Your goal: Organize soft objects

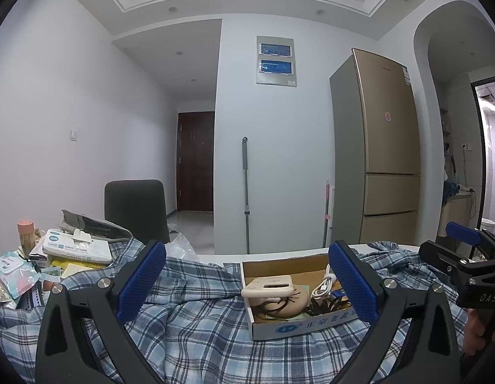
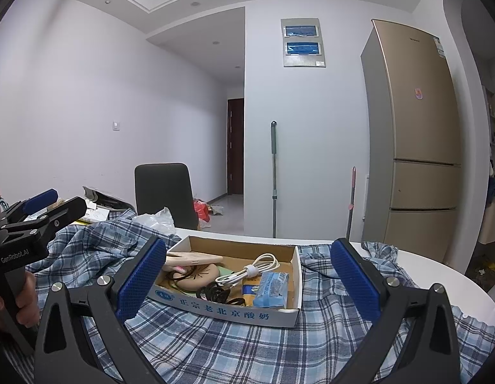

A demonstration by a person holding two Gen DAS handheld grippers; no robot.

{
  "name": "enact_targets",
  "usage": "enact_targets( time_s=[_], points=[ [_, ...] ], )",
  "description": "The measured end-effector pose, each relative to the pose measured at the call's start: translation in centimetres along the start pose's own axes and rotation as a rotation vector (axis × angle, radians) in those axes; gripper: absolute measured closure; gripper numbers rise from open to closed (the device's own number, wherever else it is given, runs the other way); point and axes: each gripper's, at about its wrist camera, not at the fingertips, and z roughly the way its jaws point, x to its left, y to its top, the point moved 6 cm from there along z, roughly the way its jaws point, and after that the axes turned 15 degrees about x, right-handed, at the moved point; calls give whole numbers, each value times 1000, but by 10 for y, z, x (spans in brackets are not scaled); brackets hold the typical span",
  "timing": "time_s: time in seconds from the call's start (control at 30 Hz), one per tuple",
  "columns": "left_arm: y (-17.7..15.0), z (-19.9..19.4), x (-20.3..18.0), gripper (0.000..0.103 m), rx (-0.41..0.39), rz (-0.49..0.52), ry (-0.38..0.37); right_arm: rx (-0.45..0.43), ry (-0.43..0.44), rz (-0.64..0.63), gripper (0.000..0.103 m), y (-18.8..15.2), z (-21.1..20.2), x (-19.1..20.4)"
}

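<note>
Left wrist view: left claw (image 1: 247,284) level, spread above plaid shirt (image 1: 199,336).

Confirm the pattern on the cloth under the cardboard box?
Blue, white and dark navy plaid on the soft shirt-like cloth; clearest in the right wrist view.

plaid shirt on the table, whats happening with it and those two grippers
A person holds a gripper in each hand above a blue plaid shirt spread rumpled over the table. The left gripper and the right gripper are both open and hold nothing. A shallow cardboard box of small items, including a white cable, sits on top of the shirt, between the fingers in both views. The shirt is unfolded and not yet grasped.
</note>
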Motion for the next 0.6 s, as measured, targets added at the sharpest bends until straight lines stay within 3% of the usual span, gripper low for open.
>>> enact_targets(
  time_s=[0.6],
  points=[
    [1, 0, 0, 0, 6, -1, -3, 4, -3, -5, 0, 0, 1, -1]
  ],
)
